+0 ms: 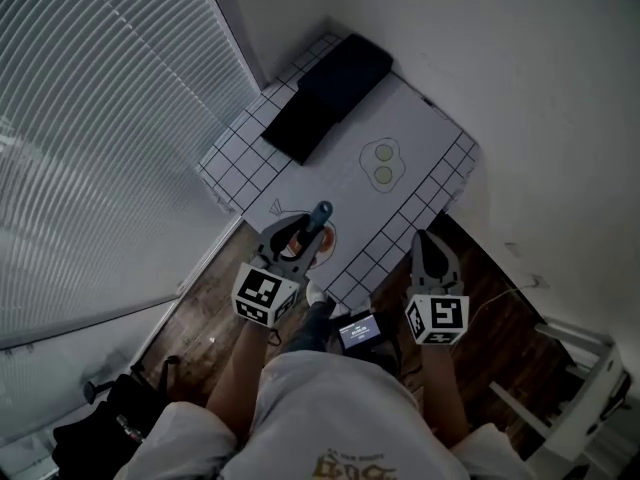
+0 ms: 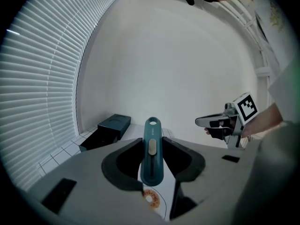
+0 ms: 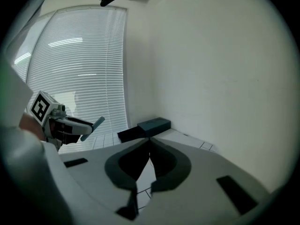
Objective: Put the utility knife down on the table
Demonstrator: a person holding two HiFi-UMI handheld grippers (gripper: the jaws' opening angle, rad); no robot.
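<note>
Pinching the utility knife [image 2: 152, 156] between its dark padded jaws, the left tool [image 2: 152, 139] is holding it just above the near edge of the surface [image 1: 420, 128], over an orange ring print [image 1: 325, 244]. The knife's long axis is running straight along the jaws. Its rounded end is sticking out past the jaw tips and pointing away from the person, toward the far edge of the surface and the pale wall beyond. The near end is sitting back in the hollow between the jaws.

The knife is showing as a slim, smooth teal body with rounded ends and a small hole through the far one. A pale oblong slider is sitting in a narrow groove along its upper face.

The surface is looking matte and white, with a border of thin-lined squares around a plain middle. An outline print holding two green circles [image 1: 382, 163] is lying near that middle. A flat, dark rectangular box [image 1: 330, 93] is resting at the far left corner.

The right tool [image 3: 149, 143] is hanging off the near right edge of the surface, over the dark wooden floor [image 1: 195, 318]. Its jaws are pressing together at the tips with nothing between them.
</note>
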